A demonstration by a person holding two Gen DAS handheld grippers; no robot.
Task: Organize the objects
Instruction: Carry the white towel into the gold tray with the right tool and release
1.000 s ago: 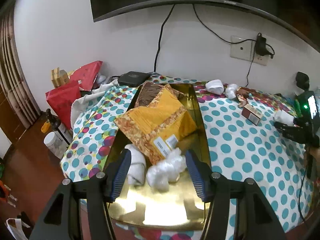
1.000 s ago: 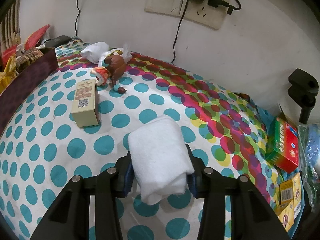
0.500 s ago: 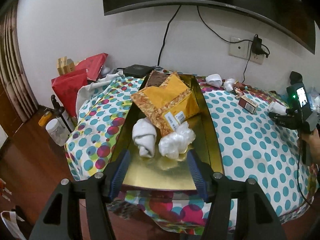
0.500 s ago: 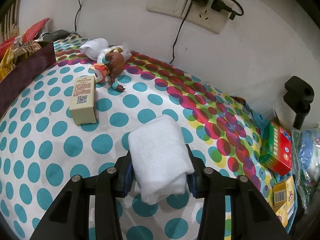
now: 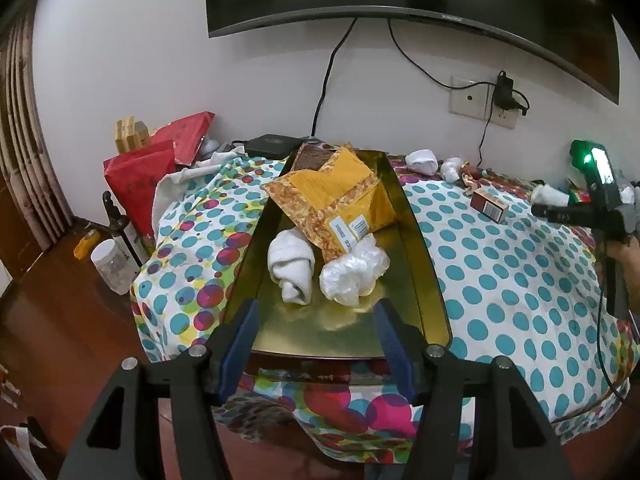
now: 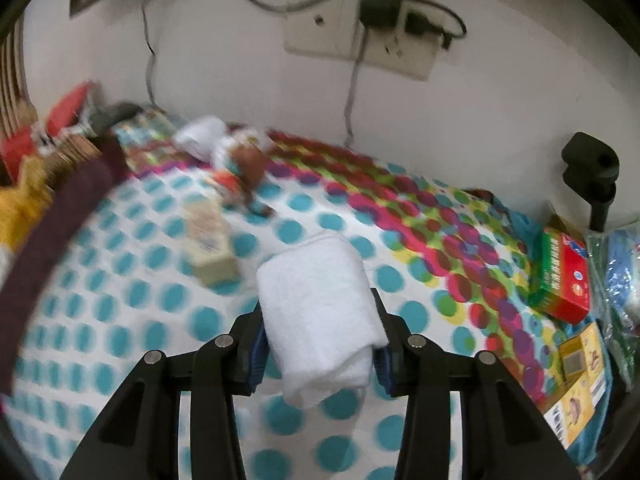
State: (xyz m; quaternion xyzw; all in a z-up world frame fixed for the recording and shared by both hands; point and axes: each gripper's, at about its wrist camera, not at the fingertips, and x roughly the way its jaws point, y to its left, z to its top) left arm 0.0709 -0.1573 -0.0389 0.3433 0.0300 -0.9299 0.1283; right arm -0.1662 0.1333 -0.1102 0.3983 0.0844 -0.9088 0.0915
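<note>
Right gripper [image 6: 318,344]: clamped on a rolled white towel [image 6: 320,312], held above the polka-dot tablecloth [image 6: 140,320].
Left gripper [image 5: 316,344]: jaws wide apart, holding nothing, at the near end of the gold rectangular tray [image 5: 416,232].
Tray contents: rolled white cloth [image 5: 290,264], crumpled clear plastic bag [image 5: 354,270], yellow patterned packet [image 5: 336,196].

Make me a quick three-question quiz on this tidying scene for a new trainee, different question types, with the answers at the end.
1. True or false: the right gripper holds a rolled white towel.
2. What is between the fingers of the left gripper?
3. Which lies in the gold tray? A) red-green box B) yellow packet C) figurine

Key: 1 true; 2 nothing, it is open; 3 B.
</note>
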